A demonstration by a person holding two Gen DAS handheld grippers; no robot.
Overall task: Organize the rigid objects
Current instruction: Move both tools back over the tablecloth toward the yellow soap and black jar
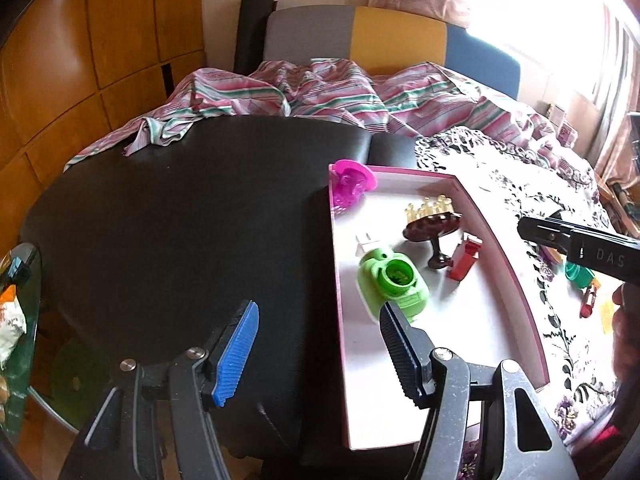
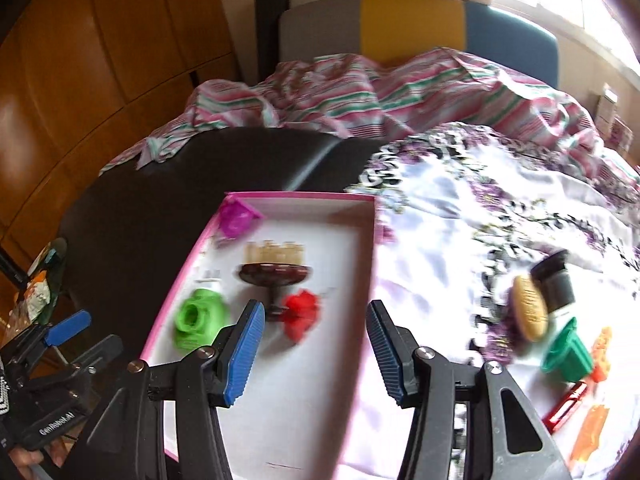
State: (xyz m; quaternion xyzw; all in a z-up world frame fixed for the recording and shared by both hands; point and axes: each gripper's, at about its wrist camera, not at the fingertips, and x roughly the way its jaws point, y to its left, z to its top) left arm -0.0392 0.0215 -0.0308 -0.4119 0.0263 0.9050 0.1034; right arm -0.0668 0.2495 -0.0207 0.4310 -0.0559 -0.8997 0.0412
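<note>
left gripper (image 1: 316, 344) fingers apart, empty, over tray's left rim | right gripper (image 2: 316, 346) fingers apart, empty, above tray (image 2: 360, 280) | tray holds green toy (image 2: 198, 322), red piece (image 2: 300, 314), brown stand (image 2: 276, 276), pink toy (image 2: 236, 220) | loose items on floral cloth (image 2: 460, 240), right of tray

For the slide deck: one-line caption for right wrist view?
Open right gripper above pink-rimmed tray holding small toys.

A black desk (image 1: 180, 220) carries a pink-rimmed tray (image 1: 472, 200) at 3 o'clock, a floral cloth (image 2: 460, 216) beside it, and a striped sheet (image 1: 320, 88) bunched at 12 o'clock.
</note>
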